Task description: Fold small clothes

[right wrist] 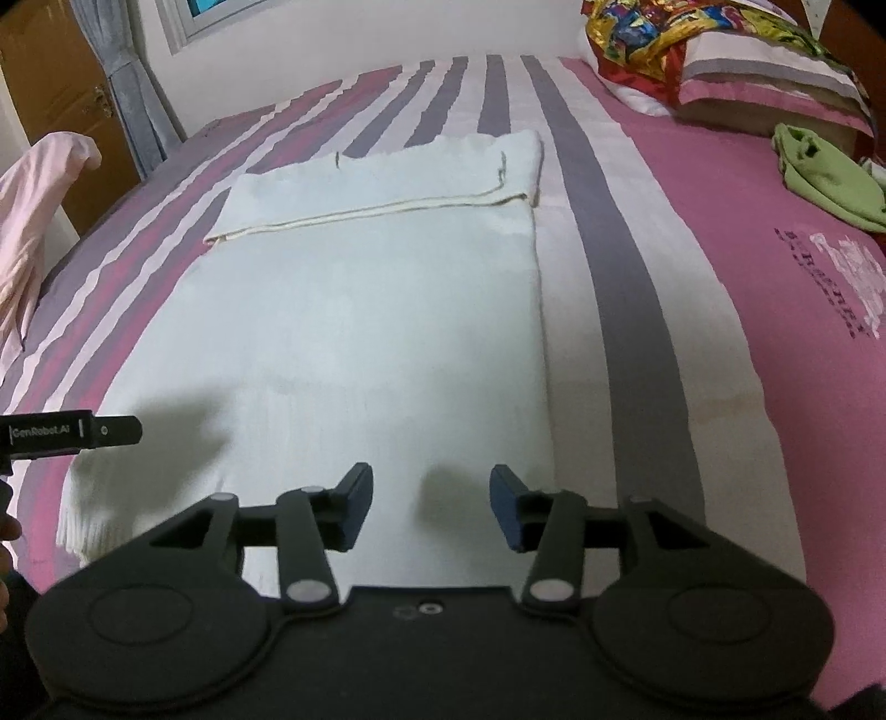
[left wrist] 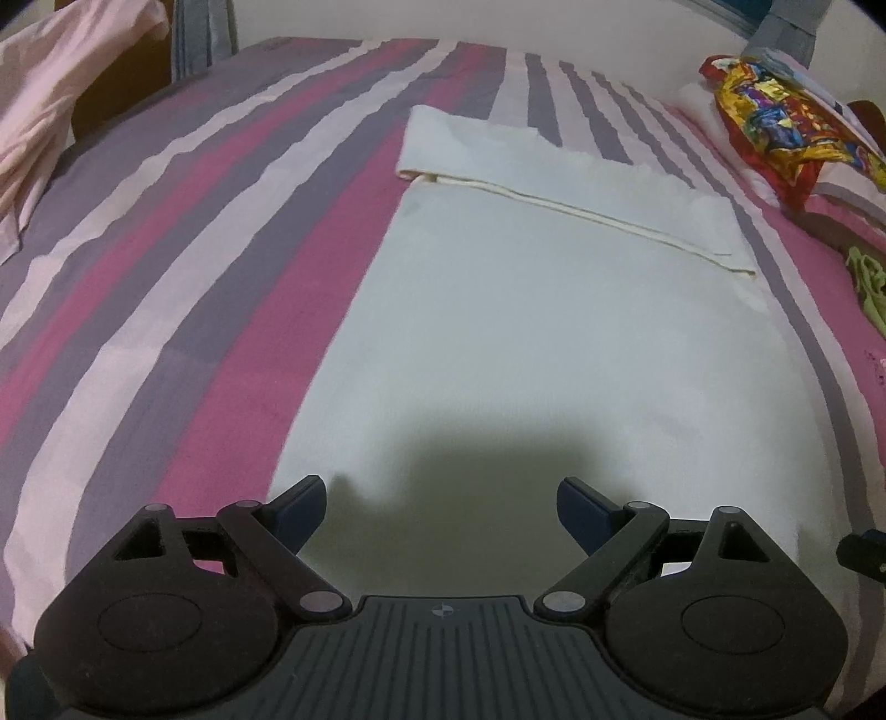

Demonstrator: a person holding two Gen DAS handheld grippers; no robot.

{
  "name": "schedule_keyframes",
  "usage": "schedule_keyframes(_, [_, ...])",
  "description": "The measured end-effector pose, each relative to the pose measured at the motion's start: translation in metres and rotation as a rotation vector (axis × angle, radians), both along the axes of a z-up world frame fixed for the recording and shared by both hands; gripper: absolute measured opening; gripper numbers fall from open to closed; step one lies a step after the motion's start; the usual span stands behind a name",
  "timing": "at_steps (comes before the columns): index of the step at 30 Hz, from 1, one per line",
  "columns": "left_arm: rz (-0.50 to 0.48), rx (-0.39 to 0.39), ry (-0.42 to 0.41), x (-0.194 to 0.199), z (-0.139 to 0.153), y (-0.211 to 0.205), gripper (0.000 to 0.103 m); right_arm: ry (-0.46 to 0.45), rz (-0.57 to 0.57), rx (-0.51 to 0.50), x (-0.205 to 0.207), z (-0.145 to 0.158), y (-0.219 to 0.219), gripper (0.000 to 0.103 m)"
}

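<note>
Left wrist: left gripper (left wrist: 441,507) is held wide, empty, over the near end of the white cloth (left wrist: 531,343) spread mid-bed (left wrist: 166,249). Right wrist: right gripper (right wrist: 429,507) is seen part-open, empty, above the cloth's (right wrist: 354,332) near edge

I see a bed under a pink, grey and white striped cotton sheet (right wrist: 620,288). Directly on it lies a white woven cloth (right wrist: 360,332) (far end folded back), a crumpled green garment (right wrist: 825,177), and a striped pillow (right wrist: 775,77) under bright patterned fabric (right wrist: 637,33).
</note>
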State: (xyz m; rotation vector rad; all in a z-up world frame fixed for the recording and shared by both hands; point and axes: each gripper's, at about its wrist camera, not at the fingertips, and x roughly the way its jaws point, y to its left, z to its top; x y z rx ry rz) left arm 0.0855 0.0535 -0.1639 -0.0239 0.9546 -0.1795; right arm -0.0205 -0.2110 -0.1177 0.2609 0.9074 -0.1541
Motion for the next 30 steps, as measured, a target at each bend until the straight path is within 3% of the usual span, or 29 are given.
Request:
schedule_keyframes(20, [0.133, -0.004, 0.041, -0.023, -0.020, 0.070, 0.090, 0.098, -0.060, 0.026, -0.036, -0.027, -0.012, 0.063])
schedule_keyframes(26, [0.133, -0.045, 0.066, -0.024, -0.030, 0.079, 0.090, 0.128, -0.069, 0.038, -0.039, -0.038, -0.012, 0.063])
schedule_keyframes(30, [0.114, -0.129, 0.072, -0.025, -0.035, 0.082, 0.090, 0.134, -0.076, 0.052, -0.039, -0.040, -0.013, 0.063])
